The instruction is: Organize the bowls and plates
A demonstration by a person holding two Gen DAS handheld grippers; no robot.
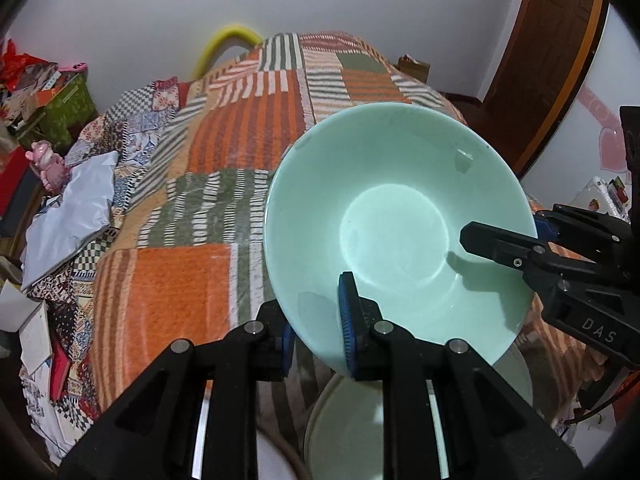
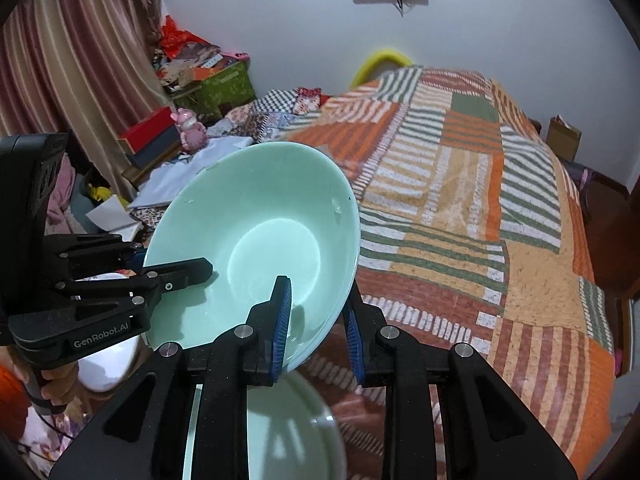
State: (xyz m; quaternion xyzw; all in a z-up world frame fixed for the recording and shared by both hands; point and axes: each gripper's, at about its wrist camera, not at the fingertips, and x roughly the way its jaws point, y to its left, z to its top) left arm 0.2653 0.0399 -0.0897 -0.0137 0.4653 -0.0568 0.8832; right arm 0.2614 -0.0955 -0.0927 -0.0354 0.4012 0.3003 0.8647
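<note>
Both my grippers pinch the same bowl (image 1: 396, 236), each on its own stretch of rim. In the left wrist view the left gripper (image 1: 318, 332) comes up from the bottom of the frame, angled downward, its blue pads (image 1: 346, 320) closed on the near rim, one inside the bowl and one outside. The right gripper (image 1: 500, 246) reaches in from the right edge, one finger lying inside the bowl against its wall. In the right wrist view the right gripper (image 2: 320, 326) clamps the bowl's lower right rim, tilted downward too, while the left gripper (image 2: 176, 270) enters from the left edge, and part of a hand (image 2: 48, 390) holding it shows at lower left. The bowl sits tilted at frame centre, its mouth turned toward the cameras, raised clear of the bedspread (image 1: 240, 128) behind it. Directly below it, at the bottom of each frame, I see a second green dish (image 2: 288, 432), partly hidden by the fingers.
</note>
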